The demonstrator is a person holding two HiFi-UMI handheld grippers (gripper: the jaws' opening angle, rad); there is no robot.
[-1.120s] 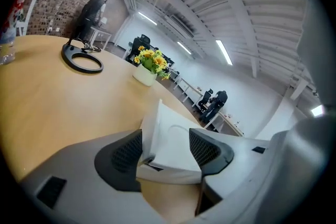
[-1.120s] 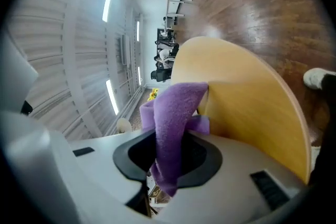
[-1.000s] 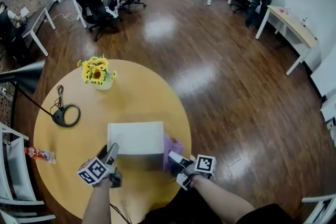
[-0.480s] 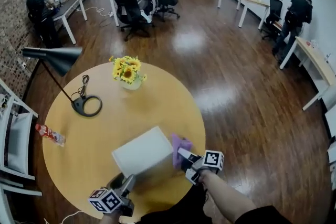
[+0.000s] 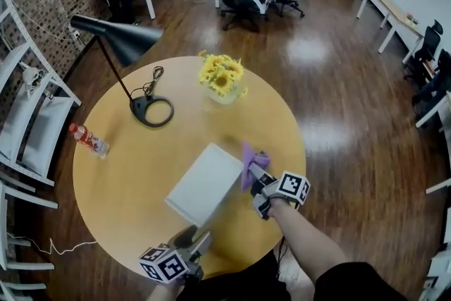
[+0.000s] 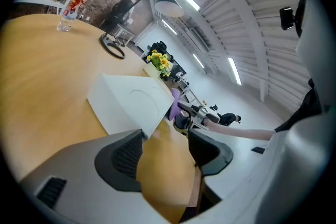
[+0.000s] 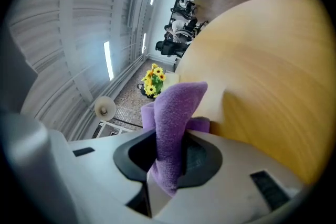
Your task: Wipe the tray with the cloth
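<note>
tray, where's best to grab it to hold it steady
Pinch the rim of the tray at its near corner, coming in low from that side: it lies flat on the table, with the cloth at its right corner.

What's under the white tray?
The tray lies flat on the round yellow table. Only tabletop shows around it; anything beneath the tray is covered.
</note>
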